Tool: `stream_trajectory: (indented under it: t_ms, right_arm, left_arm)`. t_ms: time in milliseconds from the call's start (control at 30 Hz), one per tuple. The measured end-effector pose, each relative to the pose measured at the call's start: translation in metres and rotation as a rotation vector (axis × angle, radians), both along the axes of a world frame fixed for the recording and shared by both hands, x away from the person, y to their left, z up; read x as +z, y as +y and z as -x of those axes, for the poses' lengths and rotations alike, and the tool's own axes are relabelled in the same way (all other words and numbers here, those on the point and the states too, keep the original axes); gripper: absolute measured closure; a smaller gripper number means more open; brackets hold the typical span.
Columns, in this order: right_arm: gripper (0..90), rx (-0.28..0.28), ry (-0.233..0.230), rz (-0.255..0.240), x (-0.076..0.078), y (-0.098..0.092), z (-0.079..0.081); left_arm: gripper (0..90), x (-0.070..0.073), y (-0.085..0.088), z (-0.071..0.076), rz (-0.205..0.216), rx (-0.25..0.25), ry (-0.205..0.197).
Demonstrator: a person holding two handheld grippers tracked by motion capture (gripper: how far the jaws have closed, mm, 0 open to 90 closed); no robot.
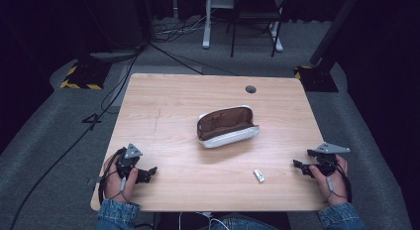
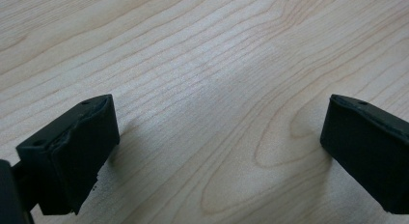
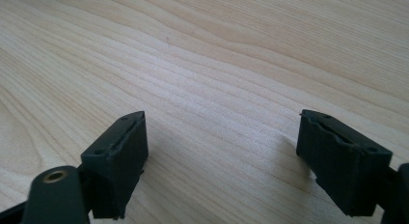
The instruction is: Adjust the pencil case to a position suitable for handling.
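Dark carpet surrounds my wooden table (image 1: 163, 101), where from above the open pouch (image 1: 227, 126) lies at centre, a small white stick (image 1: 258, 175) near its right-front, my left gripper (image 1: 148, 172) and right gripper (image 1: 297, 165) flanking it well apart, while each gripper view shows jaws wide over bare wood.

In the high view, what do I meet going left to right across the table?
Left tool, held open → open pouch at the table's middle → small white item near the front edge → right tool, also open.
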State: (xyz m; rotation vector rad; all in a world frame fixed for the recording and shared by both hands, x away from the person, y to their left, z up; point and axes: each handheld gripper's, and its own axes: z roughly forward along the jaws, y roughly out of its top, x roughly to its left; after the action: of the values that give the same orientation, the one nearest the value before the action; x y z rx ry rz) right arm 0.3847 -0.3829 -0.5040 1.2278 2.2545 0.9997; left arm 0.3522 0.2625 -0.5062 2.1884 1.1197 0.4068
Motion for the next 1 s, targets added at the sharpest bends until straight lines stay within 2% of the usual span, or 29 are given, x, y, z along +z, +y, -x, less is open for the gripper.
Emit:
stream_trajectory:
  t_ms: [400, 567, 700, 833, 1000]
  right_arm:
    - [19.7, 0.000, -0.007, 0.007, 0.000, 0.001, 0.001]
    - [21.6, -0.039, -0.006, 0.004, 0.000, 0.003, 0.004]
    - [24.7, -0.051, -0.009, 0.001, 0.000, 0.005, 0.007]
    - [27.9, -0.058, -0.009, -0.005, 0.001, 0.006, 0.009]
    - [37.2, -0.074, -0.015, -0.015, 0.002, 0.006, 0.014]
  left_arm:
    - [0.5, 0.000, -0.003, 0.003, 0.001, 0.006, 0.004]
    - [0.4, 0.000, -0.010, 0.007, 0.002, -0.009, 0.004]
    - [0.1, 0.001, -0.014, 0.008, -0.007, -0.024, 0.000]
    - [0.1, 0.000, -0.017, 0.008, -0.001, -0.016, 0.005]
    - [0.1, 0.000, -0.022, 0.009, -0.005, -0.019, -0.002]
